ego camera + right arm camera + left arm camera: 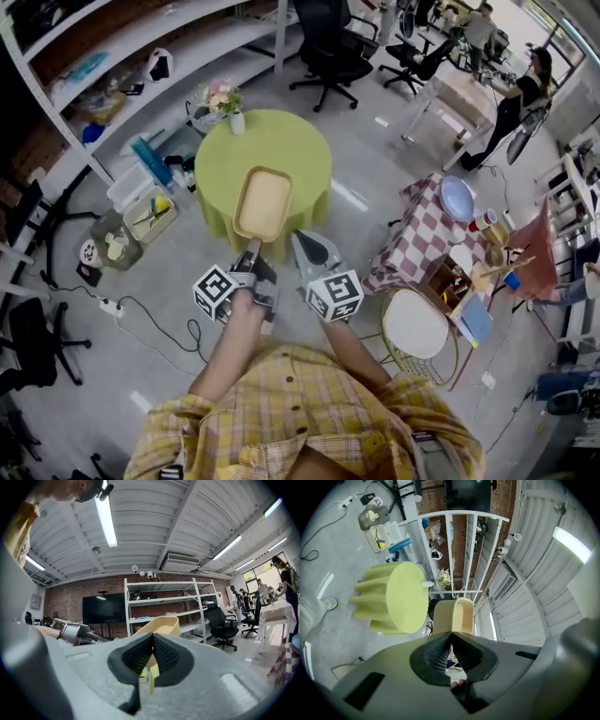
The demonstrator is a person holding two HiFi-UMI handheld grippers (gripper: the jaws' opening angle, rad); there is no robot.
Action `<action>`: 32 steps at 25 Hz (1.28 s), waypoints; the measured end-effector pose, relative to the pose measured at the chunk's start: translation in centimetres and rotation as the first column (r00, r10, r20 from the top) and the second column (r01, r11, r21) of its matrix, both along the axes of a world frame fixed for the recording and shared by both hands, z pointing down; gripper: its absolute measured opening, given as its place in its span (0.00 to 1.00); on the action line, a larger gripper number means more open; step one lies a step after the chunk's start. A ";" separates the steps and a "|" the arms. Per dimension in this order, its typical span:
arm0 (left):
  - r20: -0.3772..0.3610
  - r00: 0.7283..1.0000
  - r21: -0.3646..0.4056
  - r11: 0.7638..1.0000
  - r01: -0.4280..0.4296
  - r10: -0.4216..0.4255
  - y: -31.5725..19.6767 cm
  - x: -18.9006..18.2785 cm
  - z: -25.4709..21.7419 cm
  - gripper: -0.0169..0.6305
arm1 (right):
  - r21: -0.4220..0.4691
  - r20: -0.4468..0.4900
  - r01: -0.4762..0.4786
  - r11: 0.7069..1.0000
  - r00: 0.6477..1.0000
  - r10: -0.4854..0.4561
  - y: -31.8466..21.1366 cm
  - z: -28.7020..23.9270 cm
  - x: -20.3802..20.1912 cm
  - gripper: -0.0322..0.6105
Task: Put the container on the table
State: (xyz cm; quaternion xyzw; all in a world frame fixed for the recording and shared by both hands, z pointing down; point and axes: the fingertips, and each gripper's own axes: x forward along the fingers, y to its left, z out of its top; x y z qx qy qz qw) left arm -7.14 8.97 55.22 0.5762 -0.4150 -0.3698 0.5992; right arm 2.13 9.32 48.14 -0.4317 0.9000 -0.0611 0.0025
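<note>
A tan rectangular container (263,202) hangs between both grippers over the near part of the round green table (291,141). My left gripper (251,251) is shut on its near rim at the left. My right gripper (305,246) is shut on the same rim at the right. In the left gripper view the container (454,616) runs out from the shut jaws, with the green table (403,597) beside it. The right gripper view shows the container (161,625) rising past the shut fingertips. Whether its base touches the table I cannot tell.
A small vase of flowers (234,117) stands at the table's far left edge. Plastic bins (141,211) and cables lie on the floor to the left. At the right are a checkered table (422,234) and a round white stool (415,325). Office chairs (328,47) stand behind.
</note>
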 end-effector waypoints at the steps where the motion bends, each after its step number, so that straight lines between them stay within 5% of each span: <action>1: -0.002 1.000 -0.001 1.000 -0.001 0.001 -1.1 -0.3 -0.2 0.06 | 0.005 -0.005 -0.003 1.000 1.000 0.003 -1.2 -0.3 -0.3 0.05; 15: 0.035 0.998 -0.009 0.999 -0.046 0.046 -17.2 -5.0 -1.5 0.06 | 0.028 -0.018 -0.040 0.999 0.999 0.041 -17.3 -2.4 -5.0 0.05; 32: 0.048 0.992 -0.022 0.993 -0.112 0.113 -28.7 -6.9 -0.6 0.06 | 0.024 -0.013 -0.079 0.997 0.997 0.079 -28.3 -1.5 -6.9 0.05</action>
